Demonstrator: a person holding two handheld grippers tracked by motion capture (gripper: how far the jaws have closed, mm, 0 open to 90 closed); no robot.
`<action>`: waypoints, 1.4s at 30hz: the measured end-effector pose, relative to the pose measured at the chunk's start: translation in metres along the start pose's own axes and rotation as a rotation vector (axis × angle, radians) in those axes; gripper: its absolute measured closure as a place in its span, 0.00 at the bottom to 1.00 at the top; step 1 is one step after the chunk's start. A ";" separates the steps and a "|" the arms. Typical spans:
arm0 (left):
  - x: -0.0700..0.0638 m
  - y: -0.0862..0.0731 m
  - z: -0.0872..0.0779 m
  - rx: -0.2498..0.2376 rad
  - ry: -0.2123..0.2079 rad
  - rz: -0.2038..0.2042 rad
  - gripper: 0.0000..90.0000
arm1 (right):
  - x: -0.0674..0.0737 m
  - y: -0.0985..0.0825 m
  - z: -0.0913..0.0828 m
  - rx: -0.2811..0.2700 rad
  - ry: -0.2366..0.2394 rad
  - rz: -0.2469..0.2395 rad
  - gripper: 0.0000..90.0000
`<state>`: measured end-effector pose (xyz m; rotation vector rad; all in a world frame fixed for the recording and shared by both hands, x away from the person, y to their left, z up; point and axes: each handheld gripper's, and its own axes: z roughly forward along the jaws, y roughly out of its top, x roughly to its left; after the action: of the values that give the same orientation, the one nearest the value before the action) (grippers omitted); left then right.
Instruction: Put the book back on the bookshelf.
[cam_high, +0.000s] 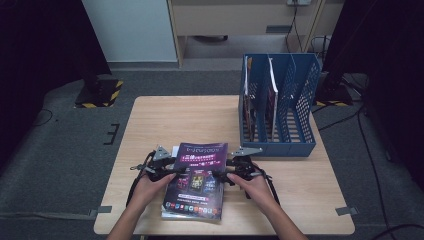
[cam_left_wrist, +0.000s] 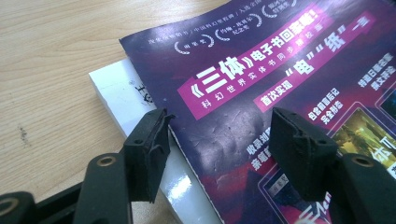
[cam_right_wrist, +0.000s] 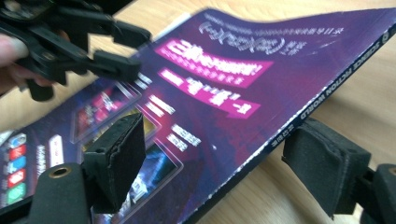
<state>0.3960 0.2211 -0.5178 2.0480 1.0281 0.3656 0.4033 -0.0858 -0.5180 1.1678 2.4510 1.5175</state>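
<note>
The right gripper (cam_right_wrist: 210, 163) is being held spread astride the spine edge of the purple magazine (cam_high: 197, 180), while the left gripper (cam_left_wrist: 217, 154) is being held spread over the opposite edge; the long axis is running away from the person, toward the blue file rack (cam_high: 280, 107).

We see a dark purple magazine (cam_high: 196, 180) with magenta banners and white lettering, lying on a white book (cam_left_wrist: 140, 121). At one o'clock from it stands a blue perforated file rack (cam_high: 300, 100). The table (cam_high: 165, 120) is pale wood-grain. Both grippers (cam_high: 160, 167) are black.
</note>
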 end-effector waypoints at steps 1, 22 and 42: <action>0.000 0.000 0.000 -0.002 0.000 0.001 0.41 | 0.002 0.002 0.000 0.001 -0.001 -0.009 0.24; 0.000 -0.002 0.000 -0.013 0.003 -0.002 0.41 | 0.007 0.038 0.020 -0.003 0.008 -0.015 0.29; -0.003 -0.001 0.002 -0.015 -0.005 -0.003 0.34 | 0.017 0.043 0.046 0.029 -0.018 0.039 0.54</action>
<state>0.3940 0.2182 -0.5196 2.0329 1.0230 0.3657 0.4336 -0.0303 -0.5025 1.2357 2.4616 1.4792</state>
